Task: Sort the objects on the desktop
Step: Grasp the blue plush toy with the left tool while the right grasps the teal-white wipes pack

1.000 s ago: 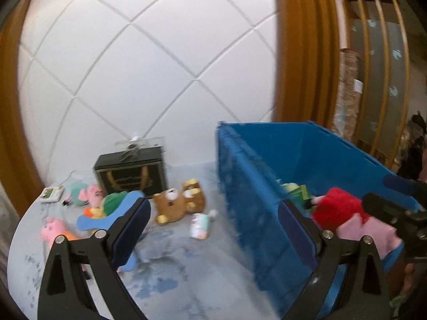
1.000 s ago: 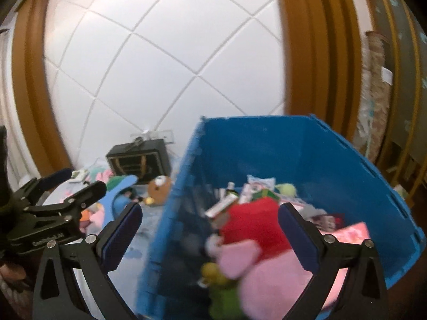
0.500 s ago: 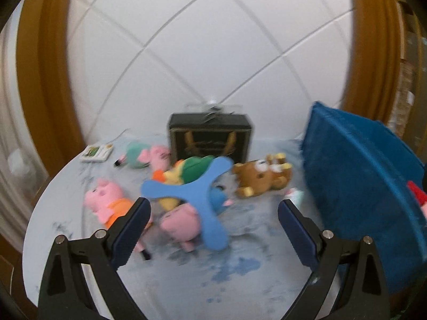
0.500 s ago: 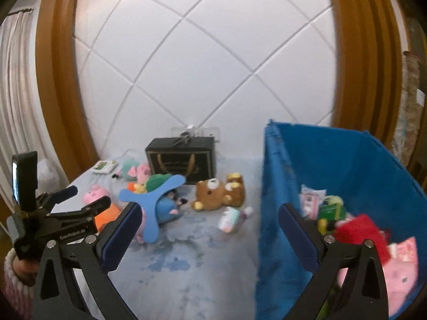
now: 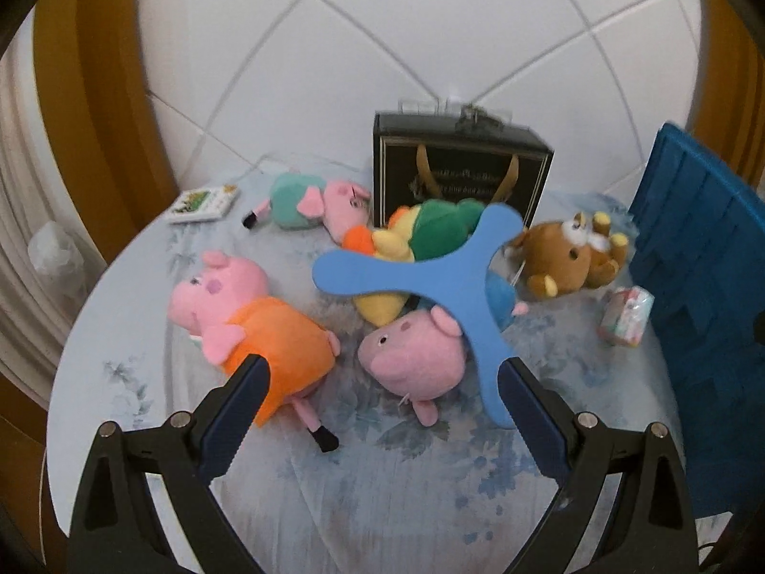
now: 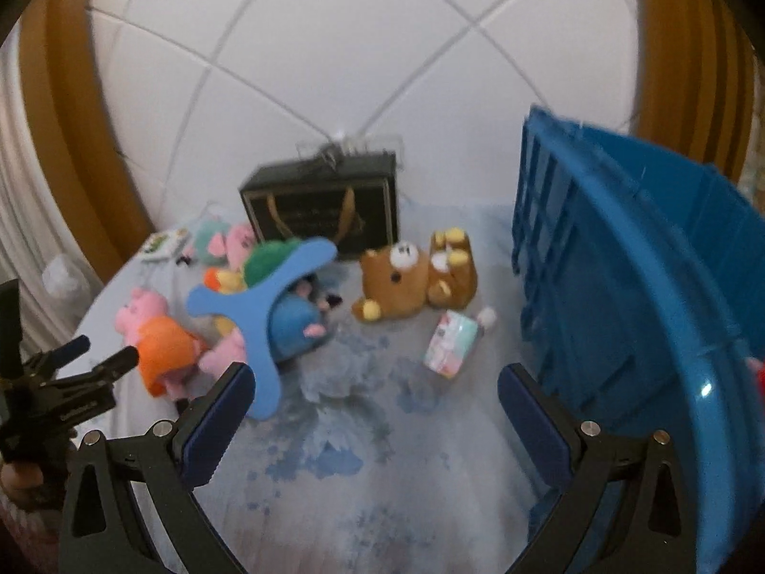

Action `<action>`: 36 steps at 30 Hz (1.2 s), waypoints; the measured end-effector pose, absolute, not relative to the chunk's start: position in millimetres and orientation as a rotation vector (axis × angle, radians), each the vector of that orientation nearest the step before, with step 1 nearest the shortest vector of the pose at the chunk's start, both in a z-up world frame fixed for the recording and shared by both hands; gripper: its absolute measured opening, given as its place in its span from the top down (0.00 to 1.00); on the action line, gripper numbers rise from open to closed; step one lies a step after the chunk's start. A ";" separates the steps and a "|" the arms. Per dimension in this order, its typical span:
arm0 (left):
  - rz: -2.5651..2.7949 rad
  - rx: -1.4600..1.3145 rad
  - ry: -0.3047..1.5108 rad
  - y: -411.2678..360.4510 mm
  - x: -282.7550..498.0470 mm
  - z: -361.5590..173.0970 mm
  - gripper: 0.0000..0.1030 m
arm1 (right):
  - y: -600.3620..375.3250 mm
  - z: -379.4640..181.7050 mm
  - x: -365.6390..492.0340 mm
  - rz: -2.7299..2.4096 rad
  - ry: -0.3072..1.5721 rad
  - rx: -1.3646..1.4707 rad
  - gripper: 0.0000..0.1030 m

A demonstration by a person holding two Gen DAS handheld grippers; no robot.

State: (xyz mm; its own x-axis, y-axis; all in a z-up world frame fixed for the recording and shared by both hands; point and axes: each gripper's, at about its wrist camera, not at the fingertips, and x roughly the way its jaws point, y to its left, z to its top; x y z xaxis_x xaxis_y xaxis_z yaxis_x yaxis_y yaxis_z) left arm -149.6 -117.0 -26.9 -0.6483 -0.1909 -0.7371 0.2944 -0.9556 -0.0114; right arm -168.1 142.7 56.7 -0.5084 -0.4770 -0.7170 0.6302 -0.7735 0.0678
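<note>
Both grippers hang wide open and empty, so we're between picks; the left gripper (image 5: 380, 397) faces the toy heap, pink pig (image 5: 413, 351) just ahead between its jaws; right gripper (image 6: 370, 399) has the carton (image 6: 449, 344) ahead, bin (image 6: 645, 296) off its right jaw; next move, I'd say: drop and close on one toy.

Left wrist cam is sitting low over the near edge of the table (image 5: 143, 430), looking forward at the plush pile, pretty close in. Right wrist cam is hanging further right and back a bit, facing the same way, with the blue bin (image 6: 645, 287) filling its right side. Both are catching the blue three-armed boomerang (image 5: 430, 277) (image 6: 258, 311), the black gift box (image 5: 459, 182) (image 6: 325, 205) and the brown bear plush (image 5: 564, 258) (image 6: 401, 277).
</note>
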 end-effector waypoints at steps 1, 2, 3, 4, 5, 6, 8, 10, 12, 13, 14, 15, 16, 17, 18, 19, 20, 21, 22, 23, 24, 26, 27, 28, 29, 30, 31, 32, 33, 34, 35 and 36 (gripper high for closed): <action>-2.617 1.179 0.191 -118.7 -157.9 -33.7 0.05 | 138.8 48.8 -174.9 -2.265 0.274 1.018 0.00; -2.614 1.197 0.196 -119.8 -164.5 -37.7 0.05 | 136.3 41.1 -181.2 -2.263 0.278 1.042 0.00; -2.612 1.220 0.200 -120.6 -174.4 -42.8 0.05 | 133.9 33.3 -188.0 -2.259 0.282 1.067 0.00; -2.609 1.229 0.202 -121.6 -181.2 -46.1 0.05 | 131.1 24.3 -196.1 -2.253 0.285 1.098 0.00; -2.611 1.237 0.204 -122.2 -191.4 -49.8 0.05 | 129.2 17.6 -202.7 -2.251 0.286 1.121 0.00; -2.613 1.244 0.207 -122.3 -199.8 -52.8 0.05 | 127.4 11.5 -208.7 -2.248 0.285 1.142 0.00; -2.614 1.265 0.219 -122.8 -215.2 -59.2 0.05 | 123.2 -0.5 -221.9 -2.244 0.277 1.174 0.00; -2.619 1.287 0.254 -123.0 -233.3 -68.3 0.05 | 118.1 -12.1 -235.9 -2.244 0.265 1.203 0.00; -2.612 1.317 0.289 -122.1 -252.5 -80.6 0.05 | 112.9 -22.7 -247.4 -2.246 0.256 1.231 0.00; -2.608 1.328 0.303 -120.9 -261.0 -86.5 0.06 | 108.9 -30.8 -254.6 -2.240 0.253 1.253 0.00; -2.599 1.344 0.309 -118.8 -270.1 -93.3 0.05 | 105.4 -36.7 -259.4 -2.236 0.252 1.266 0.00; -2.595 1.353 0.309 -117.1 -275.4 -96.9 0.06 | 102.5 -42.0 -263.7 -2.235 0.251 1.277 0.00; -2.588 1.360 0.304 -113.6 -284.4 -102.7 0.06 | 99.2 -48.5 -268.7 -2.234 0.252 1.289 0.00; -2.580 1.365 0.295 -112.0 -288.3 -105.6 0.06 | 96.4 -54.9 -274.1 -2.234 0.250 1.301 0.00; -2.566 1.369 0.280 -109.3 -296.0 -110.9 0.05 | 94.6 -59.9 -278.8 -2.234 0.247 1.310 0.00; -2.556 1.374 0.279 -108.1 -301.1 -115.0 0.05 | 92.4 -66.7 -285.3 -2.238 0.240 1.322 0.00; -2.546 1.380 0.283 -108.7 -304.3 -117.5 0.05 | 91.6 -71.6 -290.2 -2.242 0.233 1.330 0.00; -2.531 1.384 0.291 -109.3 -308.8 -122.6 0.05 | 91.3 -75.9 -294.5 -2.246 0.228 1.336 0.00; -2.519 1.386 0.289 -109.7 -311.0 -125.0 0.05 | 90.2 -80.7 -300.0 -2.253 0.223 1.343 0.00; -2.505 1.378 0.276 -109.8 -314.2 -127.9 0.05 | 89.3 -86.5 -305.9 -2.263 0.219 1.353 0.00; -2.502 1.362 0.253 -109.8 -316.9 -129.6 0.05 | 88.5 -91.0 -310.4 -2.269 0.214 1.363 0.00; -2.505 1.343 0.228 -110.2 -321.4 -130.0 0.05 | 86.9 -102.7 -321.4 -2.286 0.203 1.385 0.00; -2.504 1.340 0.223 -110.7 -323.5 -130.4 0.05 | 86.8 -106.5 -324.9 -2.293 0.198 1.390 0.00; -2.503 1.338 0.223 -112.0 -325.1 -130.8 0.05 | 86.1 -111.8 -329.7 -2.303 0.198 1.398 0.00; -2.503 1.334 0.224 -113.6 -326.4 -131.0 0.05 | 86.1 -116.1 -333.2 -2.314 0.198 1.408 0.00; -2.507 1.325 0.226 -115.3 -327.7 -130.8 0.05 | 87.2 -119.2 -335.6 -2.320 0.192 1.418 0.00; -2.515 1.312 0.217 -116.4 -328.5 -130.1 0.06 | 88.3 -123.5 -338.7 -2.320 0.181 1.429 0.00; -2.519 1.303 0.209 -116.9 -328.5 -129.2 0.14 | 89.2 -126.5 -340.7 -2.323 0.179 1.437 0.00; -2.528 1.288 0.208 -117.9 -327.5 -126.4 0.18 | 89.9 -128.5 -342.1 -2.326 0.180 1.443 0.03; -2.540 1.289 0.222 -118.6 -326.6 -124.5 0.36 | 91.0 -129.7 -342.5 -2.331 0.181 1.444 0.22; -2.553 1.298 0.244 -119.5 -326.4 -123.4 0.50 | 91.7 -129.3 -341.8 -2.339 0.183 1.440 0.39; -2.569 1.316 0.261 -119.3 -325.7 -122.2 0.55 | 92.5 -129.2 -341.4 -2.345 0.188 1.439 0.50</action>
